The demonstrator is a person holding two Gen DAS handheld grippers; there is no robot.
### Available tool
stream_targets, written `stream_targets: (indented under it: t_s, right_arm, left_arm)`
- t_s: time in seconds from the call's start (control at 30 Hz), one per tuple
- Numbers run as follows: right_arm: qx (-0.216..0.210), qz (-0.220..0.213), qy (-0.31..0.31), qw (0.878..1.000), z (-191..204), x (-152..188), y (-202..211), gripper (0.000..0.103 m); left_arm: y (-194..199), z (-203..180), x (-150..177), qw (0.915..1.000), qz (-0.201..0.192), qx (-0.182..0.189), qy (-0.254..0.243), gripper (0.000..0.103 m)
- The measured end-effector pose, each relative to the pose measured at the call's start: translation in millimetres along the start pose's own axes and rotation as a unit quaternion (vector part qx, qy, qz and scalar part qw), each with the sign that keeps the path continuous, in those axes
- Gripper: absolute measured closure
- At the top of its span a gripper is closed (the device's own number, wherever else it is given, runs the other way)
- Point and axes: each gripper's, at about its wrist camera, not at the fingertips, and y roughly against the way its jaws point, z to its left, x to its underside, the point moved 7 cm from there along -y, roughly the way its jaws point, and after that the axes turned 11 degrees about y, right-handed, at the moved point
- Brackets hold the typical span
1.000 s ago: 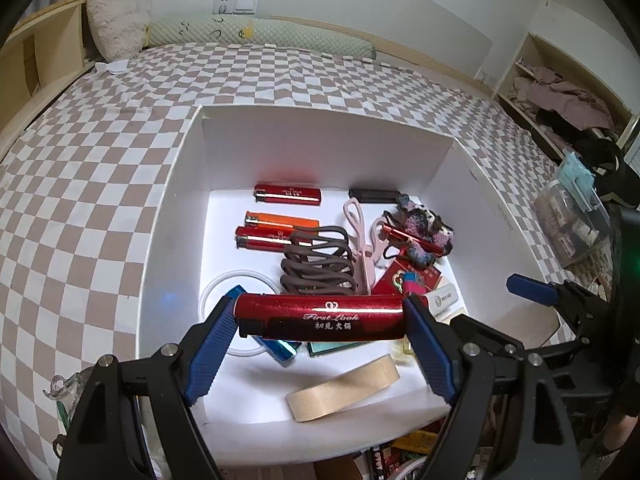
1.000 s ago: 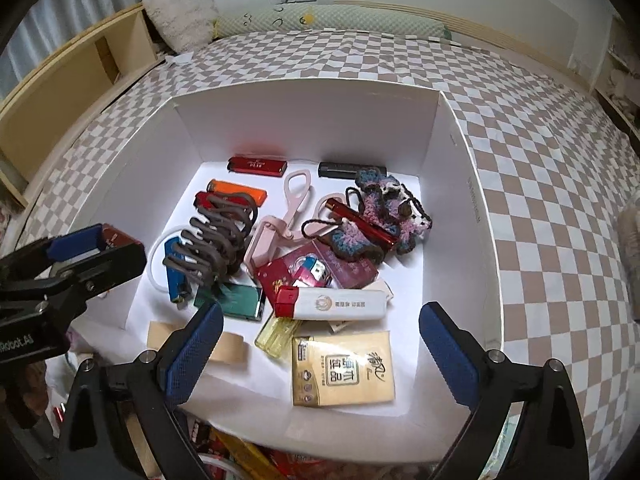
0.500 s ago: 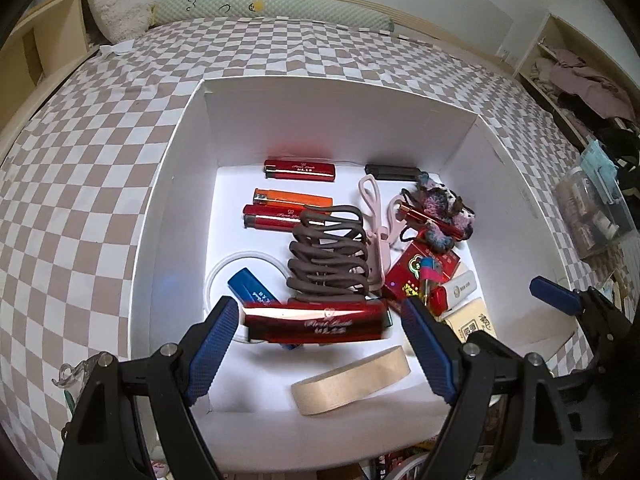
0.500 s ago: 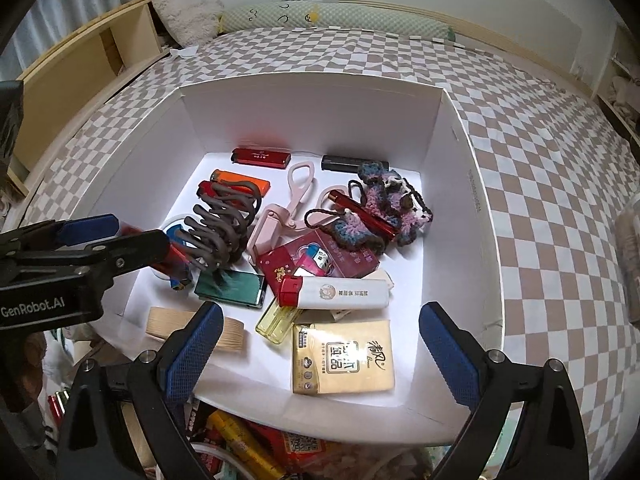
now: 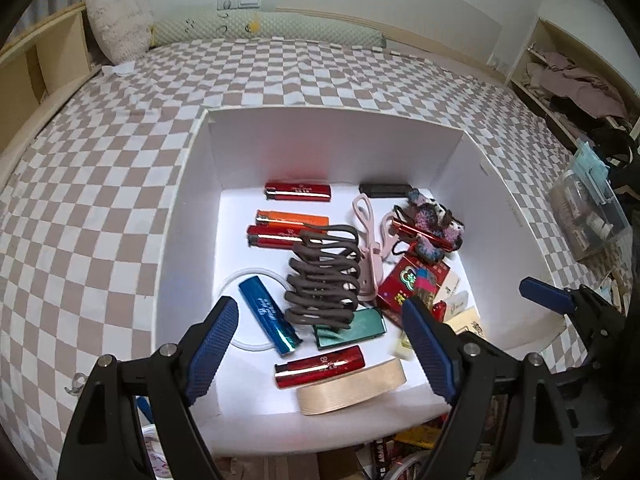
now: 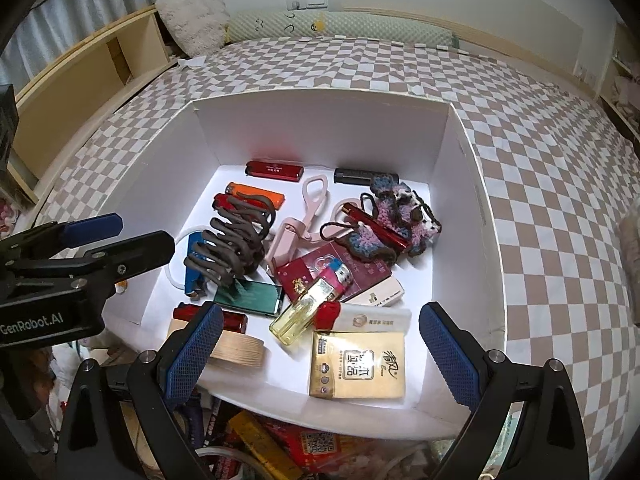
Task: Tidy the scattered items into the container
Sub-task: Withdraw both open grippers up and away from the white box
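- Hovering over the near edge of the white box [image 5: 188, 208], the left gripper [image 5: 320, 344] has its jaws apart with nothing between the blue pads [image 5: 212, 340].
- The red lighter [image 5: 320, 367] lies loose on the box floor just below and between those pads, touching neither, its metal cap to the left.
- A roll of tan tape [image 5: 352, 388] sits right against the lighter's near side, by the box's near wall.
- Just beyond the lighter lie a green lighter [image 5: 352, 328] and a blue lighter [image 5: 268, 316], the blue one across a white ring [image 5: 240, 276].
- A brown hair claw [image 5: 324, 276] stands in the middle of the box, with pink scissors [image 5: 368, 248] to its right.
- Farther back are two more red lighters, an orange one [image 5: 292, 219] and a black one [image 5: 384, 190] near the far wall.
- The right gripper [image 6: 320, 344] hangs over the box's near right part, jaws wide and empty.
- Under its gap lie a gold pack [image 6: 358, 364], a white lighter [image 6: 368, 320] and a yellow lighter [image 6: 304, 312].
- A crocheted piece [image 6: 400, 212] with a slim red tube [image 6: 376, 228] on it rests toward the far right.
- The box sits on a checked bedspread [image 6: 540, 184].
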Motion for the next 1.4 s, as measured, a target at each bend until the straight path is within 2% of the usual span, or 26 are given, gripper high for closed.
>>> stream_targets:
  t_s: [0.13, 0.17, 0.23, 0.83, 1.4]
  right_arm:
    - [0.012, -0.008, 0.007, 1.0, 0.1, -1.3, 6.2, 0.004]
    - [0.017, -0.009, 0.007, 1.0, -0.4, -1.3, 7.8, 0.0]
    - [0.021, -0.008, 0.004, 1.0, -2.2, -1.4, 9.6, 0.0]
    - [0.041, -0.02, -0.01, 0.999, -8.9, 4.4, 36.6, 0.0]
    - [0.049, -0.083, -0.017, 0.995, -1.4, 17.8, 109.4, 0.0]
  left_arm:
    - [5.4, 3.7, -0.5, 0.9999, -0.012, -0.008, -0.004, 0.019]
    - [6.3, 5.0, 0.4, 0.9999, -0.013, -0.009, -0.004, 0.013]
    - [8.5, 6.9, 2.2, 0.9998, -0.017, -0.011, -0.005, 0.0]
    - [29.1, 19.2, 16.1, 0.9992, -0.028, -0.027, -0.006, 0.0]
    - [105.3, 1.1, 31.0, 0.9939, -0.101, -0.027, -0.034, 0.0]
